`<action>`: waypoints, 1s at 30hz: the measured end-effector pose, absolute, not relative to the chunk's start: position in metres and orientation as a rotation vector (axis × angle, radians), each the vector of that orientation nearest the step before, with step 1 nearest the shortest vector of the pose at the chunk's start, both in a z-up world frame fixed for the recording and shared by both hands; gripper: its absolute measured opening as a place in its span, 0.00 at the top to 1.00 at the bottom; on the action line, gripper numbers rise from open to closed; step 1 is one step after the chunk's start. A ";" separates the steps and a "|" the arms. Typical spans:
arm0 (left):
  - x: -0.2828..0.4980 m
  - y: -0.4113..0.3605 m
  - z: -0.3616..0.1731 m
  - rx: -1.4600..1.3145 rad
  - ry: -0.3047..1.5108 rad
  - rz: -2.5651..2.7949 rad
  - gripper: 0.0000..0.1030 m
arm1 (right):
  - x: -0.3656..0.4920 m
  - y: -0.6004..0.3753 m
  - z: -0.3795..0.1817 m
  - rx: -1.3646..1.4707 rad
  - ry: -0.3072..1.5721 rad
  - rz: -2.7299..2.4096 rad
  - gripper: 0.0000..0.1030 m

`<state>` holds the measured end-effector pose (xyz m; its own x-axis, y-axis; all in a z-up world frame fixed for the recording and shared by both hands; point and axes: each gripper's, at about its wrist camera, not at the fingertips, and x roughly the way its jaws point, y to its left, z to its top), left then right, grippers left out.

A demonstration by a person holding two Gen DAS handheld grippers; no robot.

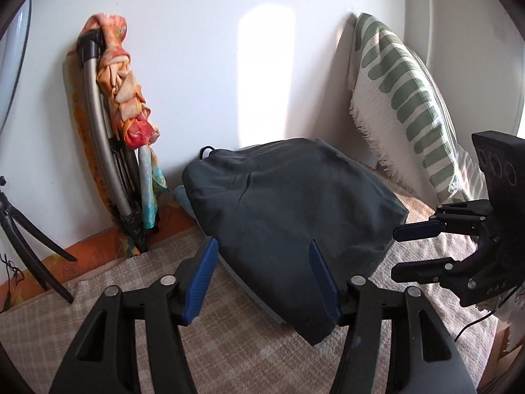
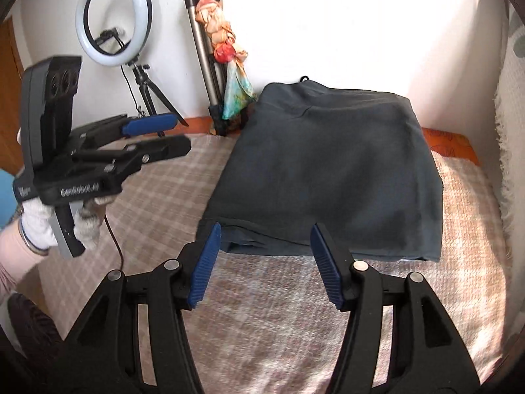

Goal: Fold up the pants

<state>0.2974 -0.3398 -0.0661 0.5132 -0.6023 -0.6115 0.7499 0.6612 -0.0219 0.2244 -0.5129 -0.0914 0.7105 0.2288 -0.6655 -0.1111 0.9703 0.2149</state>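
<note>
Right wrist: left gripper (image 2: 170,133) label seemingly "GenRobot.AI" | both jaws open, empty | pants (image 2: 328,170) folded

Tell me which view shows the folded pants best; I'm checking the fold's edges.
Right wrist view: the pants lie whole, near layered edge visible. The left wrist view shows them skewed, the left gripper covering their near edge.

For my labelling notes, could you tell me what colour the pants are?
The pants are plain dark grey, clearest in the right wrist view.

White lettering "GenRobot.AI" stands on the left claw (image 2: 164,138) body; nothing else legible.
</note>
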 end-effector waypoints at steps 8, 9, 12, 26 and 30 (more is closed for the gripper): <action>0.254 -0.293 -0.026 0.256 0.578 -0.790 0.16 | 0.186 -0.481 -0.068 0.141 0.700 0.129 0.23; 0.248 -0.288 -0.024 0.253 0.577 -0.783 0.16 | 0.178 -0.479 -0.064 0.134 0.688 0.111 0.19; 0.229 -0.267 -0.017 0.233 0.590 -0.772 0.16 | 0.160 -0.470 -0.055 0.110 0.667 0.066 0.09; 0.155 -0.218 -0.011 0.191 0.639 -0.738 0.16 | 0.089 -0.415 -0.040 0.001 0.616 -0.112 0.00; 0.137 -0.209 -0.016 0.180 0.636 -0.718 0.16 | 0.075 -0.403 -0.045 -0.005 0.609 -0.147 0.00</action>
